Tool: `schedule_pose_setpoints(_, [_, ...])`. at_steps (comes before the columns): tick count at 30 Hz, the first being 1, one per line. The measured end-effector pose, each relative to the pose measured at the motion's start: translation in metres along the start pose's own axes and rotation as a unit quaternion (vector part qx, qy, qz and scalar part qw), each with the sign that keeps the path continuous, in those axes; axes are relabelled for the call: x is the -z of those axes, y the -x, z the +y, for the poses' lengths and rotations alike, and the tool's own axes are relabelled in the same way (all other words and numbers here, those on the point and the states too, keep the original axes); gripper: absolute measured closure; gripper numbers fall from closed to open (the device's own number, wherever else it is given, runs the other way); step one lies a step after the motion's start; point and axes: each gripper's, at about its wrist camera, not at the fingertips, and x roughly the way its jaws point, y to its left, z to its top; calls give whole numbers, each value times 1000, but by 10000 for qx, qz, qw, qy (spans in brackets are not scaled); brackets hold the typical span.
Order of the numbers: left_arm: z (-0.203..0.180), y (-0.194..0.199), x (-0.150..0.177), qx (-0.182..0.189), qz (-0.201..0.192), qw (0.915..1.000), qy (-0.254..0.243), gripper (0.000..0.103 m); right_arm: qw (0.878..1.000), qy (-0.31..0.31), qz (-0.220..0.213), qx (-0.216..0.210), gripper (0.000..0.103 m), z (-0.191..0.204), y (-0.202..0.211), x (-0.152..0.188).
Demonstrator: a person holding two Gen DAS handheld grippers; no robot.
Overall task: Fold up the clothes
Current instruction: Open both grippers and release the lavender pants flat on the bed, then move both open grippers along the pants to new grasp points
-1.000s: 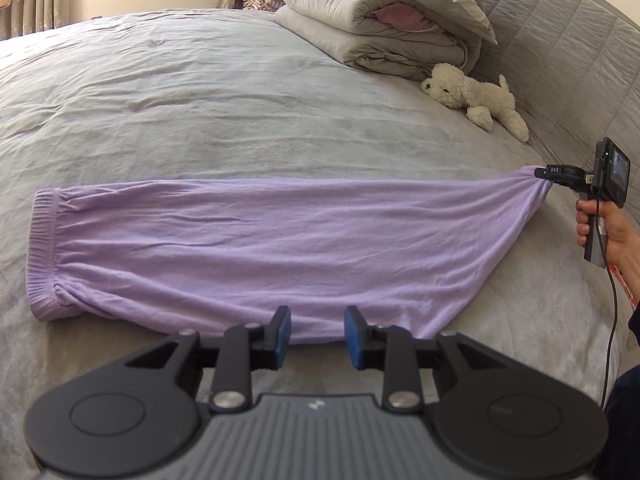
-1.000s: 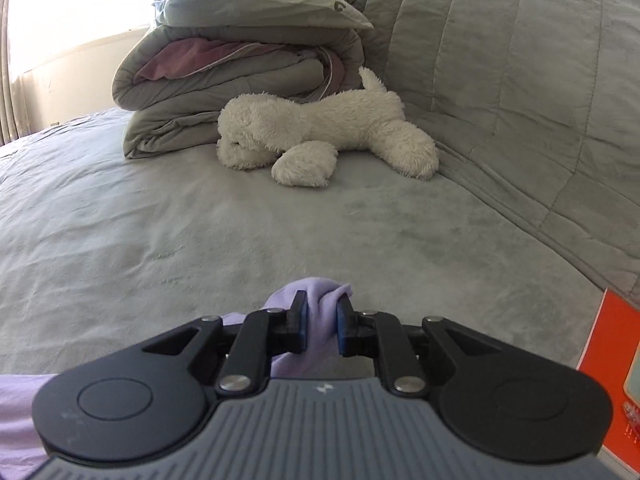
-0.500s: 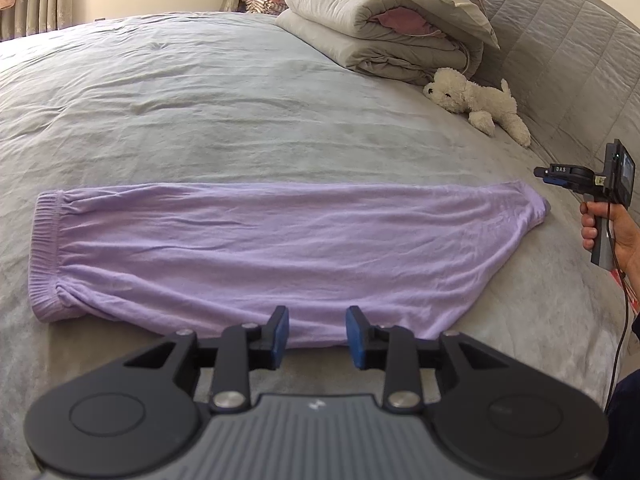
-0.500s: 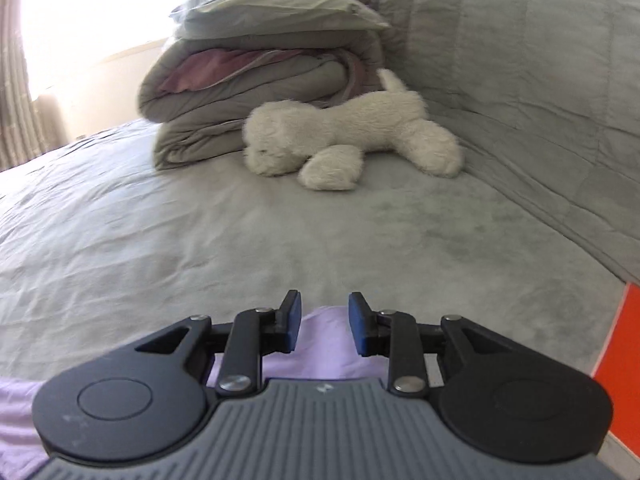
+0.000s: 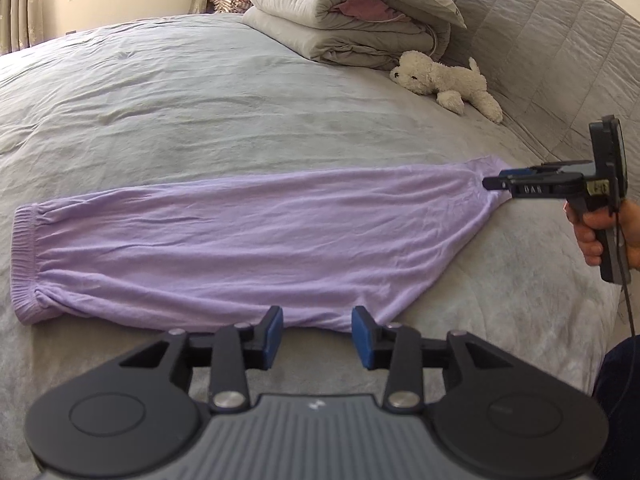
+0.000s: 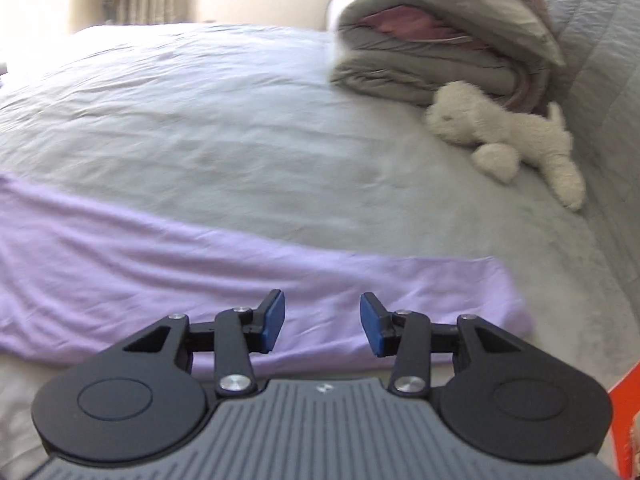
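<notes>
Lilac trousers (image 5: pixel 248 244) lie flat on the grey bed (image 5: pixel 180 92), halved lengthwise, not yet folded across. Left gripper (image 5: pixel 317 332) and right gripper (image 6: pixel 323 328) are both opening, fingers empty, over the near edge.

A white plush dog (image 5: pixel 444 80) lies beside folded grey bedding (image 5: pixel 344 28) on the bed (image 5: pixel 180 100).

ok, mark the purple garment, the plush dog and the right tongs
purple garment (image 5: pixel 248 240): left wrist view, mid-cloth.
plush dog (image 5: pixel 452 80): left wrist view, its body.
right tongs (image 6: pixel 322 326): right wrist view, gap between the blue pads.
</notes>
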Motion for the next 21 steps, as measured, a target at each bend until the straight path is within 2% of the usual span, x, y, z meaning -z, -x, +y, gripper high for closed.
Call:
schedule_pose_setpoints(1, [0, 2, 0, 43, -7, 10000, 22, 64, 9986, 115, 170, -490, 59, 17, 5, 9])
schedule_pose_setpoints(4, [-3, 6, 2, 106, -8, 9999, -12, 63, 9885, 218, 544, -1391, 59, 58, 5, 28])
schedule_pose_setpoints(6, [-5, 5, 4, 136, 24, 9999, -64, 62, 9858, 668, 558, -1435, 58, 85, 0, 28])
schedule_pose_setpoints(8, [-7, 2, 7, 182, 74, 9997, -117, 62, 9897, 528, 432, -1257, 58, 92, -11, 14])
schedule_pose_setpoints(10, [-12, -3, 11, 206, 155, 9994, -231, 62, 9926, -83, 259, -1183, 58, 79, -20, 0])
schedule_pose_setpoints(14, [-25, -11, 15, 203, 161, 9983, -521, 62, 9871, -991, -152, -1246, 58, 57, -25, -17])
schedule_pose_setpoints(16, [-32, -15, 17, 126, 54, 9973, -722, 61, 9870, -1033, -203, -1212, 58, 57, -31, -20])
schedule_pose_setpoints(19, [-49, -27, 24, -110, -76, 9930, -1171, 61, 9895, -876, -30, -1145, 58, 61, -40, -16])
schedule_pose_setpoints(21, [-59, -34, 29, -303, -137, 9889, -1448, 61, 9897, -858, -34, -1145, 58, 58, -32, -16])
